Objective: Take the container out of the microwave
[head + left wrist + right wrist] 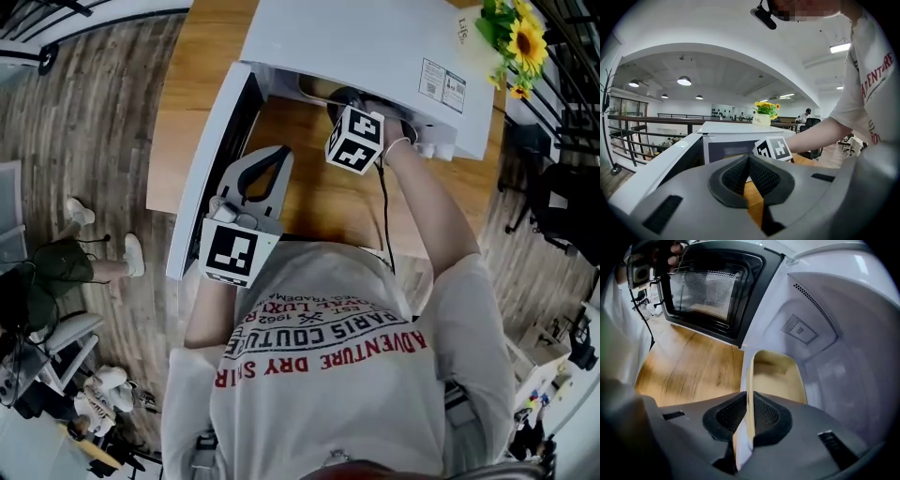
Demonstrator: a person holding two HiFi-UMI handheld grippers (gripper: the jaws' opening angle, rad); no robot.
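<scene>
The white microwave (375,47) stands on a wooden table (309,197) with its door (211,159) swung open to the left. My right gripper (749,414) reaches down into the cavity. It is shut on the near wall of a container (780,380), white outside and tan inside, which rests on the cavity floor. In the head view only its marker cube (354,139) shows at the opening. My left gripper (279,155) hovers by the open door over the table. Its pads (764,176) meet with nothing between them.
A pot of yellow flowers (514,42) sits on top of the microwave. The door's dark mesh window (705,291) faces the cavity at the left. A cable (384,216) hangs from the right gripper. Someone's legs (84,258) rest on the floor at far left.
</scene>
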